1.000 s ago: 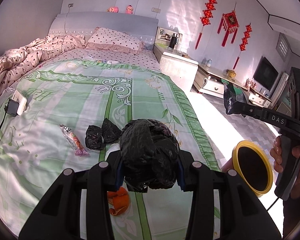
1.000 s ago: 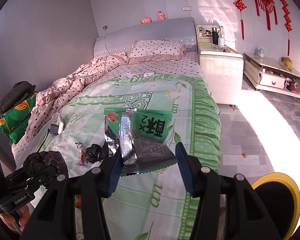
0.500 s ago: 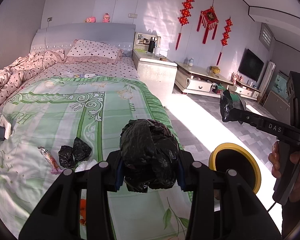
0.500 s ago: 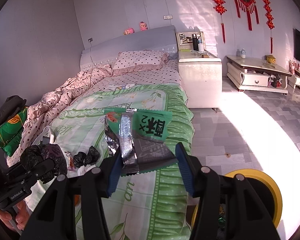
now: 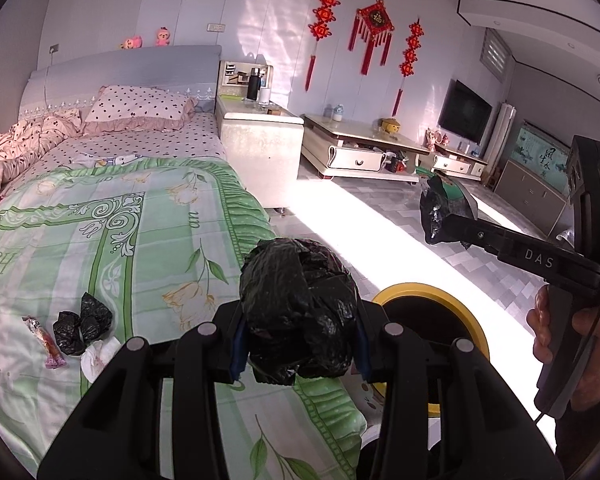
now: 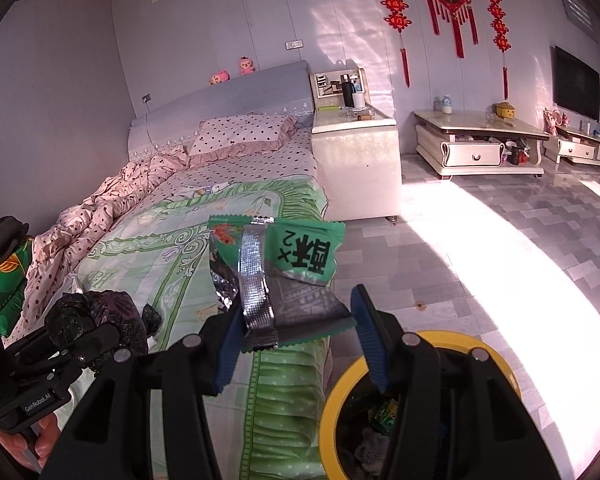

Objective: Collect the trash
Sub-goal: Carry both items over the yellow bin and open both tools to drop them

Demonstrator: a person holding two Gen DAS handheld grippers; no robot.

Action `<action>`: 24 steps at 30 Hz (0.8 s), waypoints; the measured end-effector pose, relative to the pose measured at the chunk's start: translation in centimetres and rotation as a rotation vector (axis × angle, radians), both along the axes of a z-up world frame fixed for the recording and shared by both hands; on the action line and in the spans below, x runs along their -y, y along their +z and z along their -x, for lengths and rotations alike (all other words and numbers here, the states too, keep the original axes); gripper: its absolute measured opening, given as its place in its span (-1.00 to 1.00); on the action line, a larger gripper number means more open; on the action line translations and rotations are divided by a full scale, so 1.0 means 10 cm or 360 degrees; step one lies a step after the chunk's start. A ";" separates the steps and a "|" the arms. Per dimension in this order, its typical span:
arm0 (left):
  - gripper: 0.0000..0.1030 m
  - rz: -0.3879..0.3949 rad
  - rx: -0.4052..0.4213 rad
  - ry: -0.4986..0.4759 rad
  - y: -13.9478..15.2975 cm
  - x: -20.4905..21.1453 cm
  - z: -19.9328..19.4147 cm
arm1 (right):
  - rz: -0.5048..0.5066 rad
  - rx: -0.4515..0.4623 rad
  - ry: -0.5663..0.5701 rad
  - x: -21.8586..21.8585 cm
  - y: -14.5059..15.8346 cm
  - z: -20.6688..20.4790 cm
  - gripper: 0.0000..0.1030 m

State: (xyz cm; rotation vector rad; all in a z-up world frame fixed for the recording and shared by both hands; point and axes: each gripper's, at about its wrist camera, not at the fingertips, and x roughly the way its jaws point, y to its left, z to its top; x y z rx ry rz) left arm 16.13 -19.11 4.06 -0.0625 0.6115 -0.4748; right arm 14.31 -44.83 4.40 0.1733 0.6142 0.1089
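My left gripper (image 5: 298,354) is shut on a crumpled black plastic bag (image 5: 298,312), held above the bed's right edge near the yellow-rimmed trash bin (image 5: 470,316). My right gripper (image 6: 296,340) is shut on a green and silver snack wrapper (image 6: 284,268), held above the bin (image 6: 342,392), which holds some trash. In the left wrist view the right gripper (image 5: 444,216) with its wrapper is at the right. In the right wrist view the left gripper (image 6: 88,328) with the bag is at the lower left. On the bed lie small black bags (image 5: 82,324), a pink wrapper (image 5: 46,342) and white tissue (image 5: 98,358).
The bed has a green quilt (image 5: 112,232), a pink duvet (image 6: 100,216) and a pillow (image 5: 140,108). A white nightstand (image 5: 260,152) stands beside it, low cabinets (image 6: 476,148) and a TV (image 5: 464,114) along the wall. Tiled floor (image 6: 480,260) lies to the right.
Both grippers have swung right, away from the bed's middle toward the bin, still holding their trash. The bin now sits closer under both grippers.
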 end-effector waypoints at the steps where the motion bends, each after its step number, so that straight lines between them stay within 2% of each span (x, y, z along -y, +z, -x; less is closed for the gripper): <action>1: -0.25 0.0001 -0.0004 -0.0017 -0.01 0.08 0.00 | -0.0001 -0.0003 -0.0017 0.04 -0.01 0.02 -0.05; 10: -0.25 -0.0009 -0.0046 -0.0152 -0.12 0.66 -0.10 | -0.0025 -0.0044 -0.0147 0.51 -0.16 0.10 -0.05; 24: -0.25 -0.0059 -0.0152 -0.0320 -0.53 1.46 -0.24 | -0.0068 -0.0147 -0.0293 1.02 -0.56 0.18 -0.05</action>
